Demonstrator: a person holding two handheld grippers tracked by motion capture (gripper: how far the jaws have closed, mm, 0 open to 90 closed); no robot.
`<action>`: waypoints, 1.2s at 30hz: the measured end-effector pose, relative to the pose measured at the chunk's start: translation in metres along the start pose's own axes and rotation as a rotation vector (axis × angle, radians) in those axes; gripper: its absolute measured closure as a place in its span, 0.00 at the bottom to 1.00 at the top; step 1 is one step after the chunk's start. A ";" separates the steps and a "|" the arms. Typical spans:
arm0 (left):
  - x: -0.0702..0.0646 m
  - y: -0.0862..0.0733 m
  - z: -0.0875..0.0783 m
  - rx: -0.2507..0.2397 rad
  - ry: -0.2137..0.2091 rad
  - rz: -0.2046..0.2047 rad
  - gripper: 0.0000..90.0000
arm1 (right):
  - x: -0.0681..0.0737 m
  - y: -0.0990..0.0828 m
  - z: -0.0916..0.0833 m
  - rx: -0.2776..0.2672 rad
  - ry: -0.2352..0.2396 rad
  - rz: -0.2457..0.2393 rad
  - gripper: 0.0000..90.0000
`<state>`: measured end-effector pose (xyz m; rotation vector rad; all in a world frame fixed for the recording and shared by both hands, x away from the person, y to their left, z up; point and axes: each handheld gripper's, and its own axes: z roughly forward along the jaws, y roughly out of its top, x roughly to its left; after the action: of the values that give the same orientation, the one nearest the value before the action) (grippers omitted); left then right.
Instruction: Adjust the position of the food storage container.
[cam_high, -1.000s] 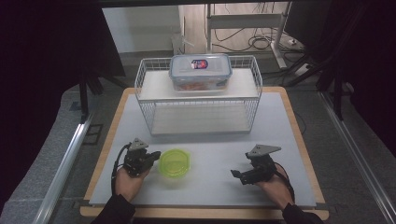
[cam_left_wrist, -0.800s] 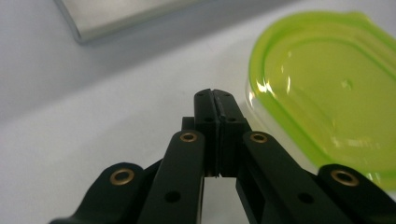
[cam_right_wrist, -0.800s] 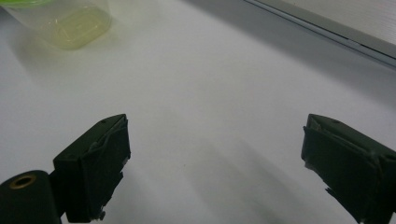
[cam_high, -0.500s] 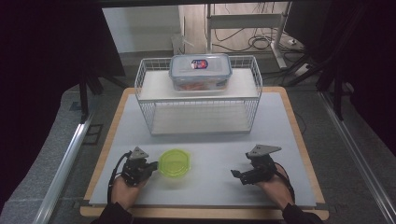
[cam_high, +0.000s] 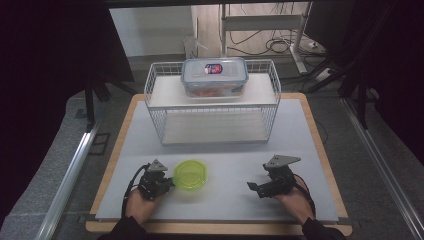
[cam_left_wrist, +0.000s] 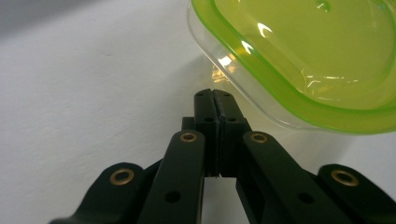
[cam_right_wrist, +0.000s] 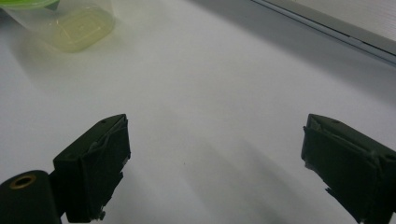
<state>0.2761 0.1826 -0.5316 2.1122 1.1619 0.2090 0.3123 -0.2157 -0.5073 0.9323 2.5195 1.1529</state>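
We are drawing the left gripper (cam_high: 167, 183) back a little from the green-lidded container (cam_high: 190, 174), and that small retreat is what is changing here: a moment ago its nose was pressing in against the container's near-left edge, and now it is sitting just beside it, toward our side of the table (cam_high: 220, 150). In the left gripper view the two black jaws are pressed flat together with nothing between them, so we are holding nothing; the container's clear wall and green rim (cam_left_wrist: 299, 88) are lying just ahead and to the right of the closed tips (whether the tips are touching the wall is hard to say, since the plastic is transparent and glaring). The right gripper (cam_high: 255, 187) is resting well off to the other side of the container, its jaws standing wide apart over bare table, with the container (cam_right_wrist: 65, 23) showing far ahead and to its left. Beyond both grippers the wire rack (cam_high: 212, 100) is carrying a larger lidded box (cam_high: 215, 76) on its top shelf. We are judging that the nudge or placement of the small container is finishing, and that any lift toward the rack is calling for the left jaws to open first.
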 end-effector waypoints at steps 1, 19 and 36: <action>0.000 0.000 0.000 0.000 0.000 0.000 1.00 | 0.000 0.000 0.000 0.000 0.000 0.000 0.09; -0.029 0.020 0.024 0.022 -0.060 0.075 0.99 | -0.001 0.000 0.000 0.000 -0.005 0.005 0.09; -0.057 0.041 0.052 0.022 -0.066 0.160 0.99 | -0.003 -0.001 -0.001 0.005 -0.008 0.014 0.09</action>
<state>0.2934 0.0971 -0.5327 2.2161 0.9617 0.1987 0.3138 -0.2189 -0.5072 0.9557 2.5145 1.1446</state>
